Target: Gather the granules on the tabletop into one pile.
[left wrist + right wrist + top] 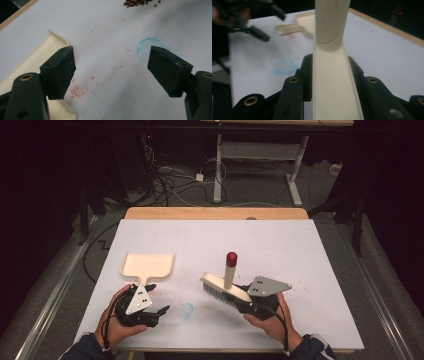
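brush [226,287] clamped in right gripper [248,301], left gripper [161,312] jaws apart beside dustpan [148,265]

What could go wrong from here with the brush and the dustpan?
The right gripper clamps the brush by one end of its head, so it could twist or slip while sweeping. The left gripper hangs open beside the dustpan, so the unheld pan may slide when the beans are pushed in.
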A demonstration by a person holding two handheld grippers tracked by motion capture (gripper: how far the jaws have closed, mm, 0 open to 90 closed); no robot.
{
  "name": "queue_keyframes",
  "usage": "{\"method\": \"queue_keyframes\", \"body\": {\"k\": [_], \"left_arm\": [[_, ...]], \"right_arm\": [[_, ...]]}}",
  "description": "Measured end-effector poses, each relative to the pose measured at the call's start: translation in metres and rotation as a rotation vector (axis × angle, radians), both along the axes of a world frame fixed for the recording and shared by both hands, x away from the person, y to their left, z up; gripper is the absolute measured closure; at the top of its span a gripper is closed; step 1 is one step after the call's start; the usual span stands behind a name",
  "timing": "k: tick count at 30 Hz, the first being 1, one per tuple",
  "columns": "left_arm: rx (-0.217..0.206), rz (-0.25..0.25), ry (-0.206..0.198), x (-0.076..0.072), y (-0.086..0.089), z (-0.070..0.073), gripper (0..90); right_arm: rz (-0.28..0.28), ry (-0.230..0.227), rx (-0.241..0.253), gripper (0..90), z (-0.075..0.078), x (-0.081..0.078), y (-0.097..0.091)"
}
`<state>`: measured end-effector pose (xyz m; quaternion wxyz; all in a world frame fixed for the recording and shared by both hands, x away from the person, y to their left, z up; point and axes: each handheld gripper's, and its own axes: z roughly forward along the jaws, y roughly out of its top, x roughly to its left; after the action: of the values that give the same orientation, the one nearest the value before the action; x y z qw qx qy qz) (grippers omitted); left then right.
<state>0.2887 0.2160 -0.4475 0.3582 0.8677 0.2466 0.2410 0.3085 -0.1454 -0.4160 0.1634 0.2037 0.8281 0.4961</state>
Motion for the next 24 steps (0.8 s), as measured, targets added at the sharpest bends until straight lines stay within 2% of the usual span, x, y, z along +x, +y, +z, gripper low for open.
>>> {"method": "queue_keyframes", "body": {"k": [5, 8, 12, 18, 24], "left_arm": [[-0.018, 0.023, -0.005, 0.000, 0.006, 0.002, 21.3], [-0.014, 0.020, -0.007, -0.001, 0.006, 0.002, 21.4], [-0.007, 0.013, -0.003, 0.000, 0.004, 0.001, 21.3], [-0.001, 0.004, 0.002, 0.000, 0.002, 0.000, 21.4], [0.000, 0.000, 0.003, 0.000, 0.001, 0.000, 21.3]], "right_arm": [[0.080, 0.049, -0.037, 67.5, -0.018, -0.005, 0.019], [0.093, 0.067, -0.053, 67.5, -0.028, -0.002, 0.025], [0.068, 0.053, -0.056, 67.5, -0.031, 0.006, 0.023], [0.009, 0.038, -0.060, 67.5, -0.029, 0.020, 0.008], [-0.017, 0.025, -0.027, 67.6, -0.020, 0.026, -0.002]]}}
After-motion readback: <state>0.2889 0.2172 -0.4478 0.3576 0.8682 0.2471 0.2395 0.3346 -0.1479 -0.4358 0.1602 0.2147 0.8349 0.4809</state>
